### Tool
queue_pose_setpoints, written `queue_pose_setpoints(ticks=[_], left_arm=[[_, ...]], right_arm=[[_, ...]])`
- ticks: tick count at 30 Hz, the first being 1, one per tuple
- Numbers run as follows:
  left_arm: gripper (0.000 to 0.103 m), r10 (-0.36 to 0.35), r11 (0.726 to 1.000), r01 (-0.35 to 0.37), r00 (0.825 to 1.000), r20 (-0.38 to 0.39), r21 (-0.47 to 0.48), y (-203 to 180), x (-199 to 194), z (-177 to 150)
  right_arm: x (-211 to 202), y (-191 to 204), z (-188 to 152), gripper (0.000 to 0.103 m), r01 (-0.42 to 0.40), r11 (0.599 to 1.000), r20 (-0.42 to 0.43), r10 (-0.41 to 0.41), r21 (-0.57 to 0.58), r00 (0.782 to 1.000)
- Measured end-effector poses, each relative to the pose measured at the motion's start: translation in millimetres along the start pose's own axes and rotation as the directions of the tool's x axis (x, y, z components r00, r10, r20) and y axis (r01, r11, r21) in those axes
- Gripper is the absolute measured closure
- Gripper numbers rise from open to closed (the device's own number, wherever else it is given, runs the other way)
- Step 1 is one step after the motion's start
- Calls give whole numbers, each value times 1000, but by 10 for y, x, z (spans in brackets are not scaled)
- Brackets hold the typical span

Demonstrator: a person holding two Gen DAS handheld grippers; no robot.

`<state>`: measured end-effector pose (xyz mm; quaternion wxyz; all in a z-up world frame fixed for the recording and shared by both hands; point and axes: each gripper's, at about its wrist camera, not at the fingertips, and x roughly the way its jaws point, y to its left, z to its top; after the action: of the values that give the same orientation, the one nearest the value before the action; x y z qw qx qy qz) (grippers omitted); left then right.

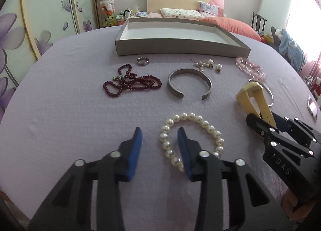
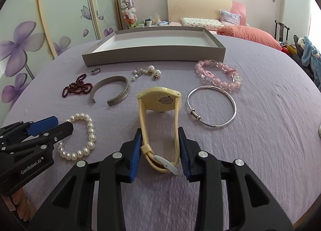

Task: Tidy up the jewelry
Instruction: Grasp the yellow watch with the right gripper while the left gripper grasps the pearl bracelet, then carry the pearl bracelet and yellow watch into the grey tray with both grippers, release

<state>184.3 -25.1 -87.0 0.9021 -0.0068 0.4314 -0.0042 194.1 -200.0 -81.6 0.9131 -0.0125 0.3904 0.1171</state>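
Observation:
My right gripper is shut on the strap of a cream-yellow watch, which stands on the lilac cloth; it also shows in the left wrist view. My left gripper is open and low over a pearl bracelet, its right finger inside the loop; the bracelet also shows in the right wrist view. An open grey box stands at the back.
On the cloth lie dark red beads, a small ring, a grey metal cuff, pearl earrings, a pink bead bracelet and a thin silver bangle. A bed and wardrobe stand behind.

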Motion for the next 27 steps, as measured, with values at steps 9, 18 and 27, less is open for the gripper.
queue_pose_setpoints(ticks=[9,18,27], left_arm=[[92,10,998,-11,1000,3,55,-94,-5,-18],[93,-47,999,46,997,68,16,-8,-57,-51],[93,-78,997,80,988,133,-12,69,-186,-34]], right_arm=[[-5,6,-6,67,4,1000,4,-4,-2,1000],[-39,-45,-26,70,-2,1000,21,2,23,1000],[-56,-52,-35,71,-6,1000,37,5,27,999]])
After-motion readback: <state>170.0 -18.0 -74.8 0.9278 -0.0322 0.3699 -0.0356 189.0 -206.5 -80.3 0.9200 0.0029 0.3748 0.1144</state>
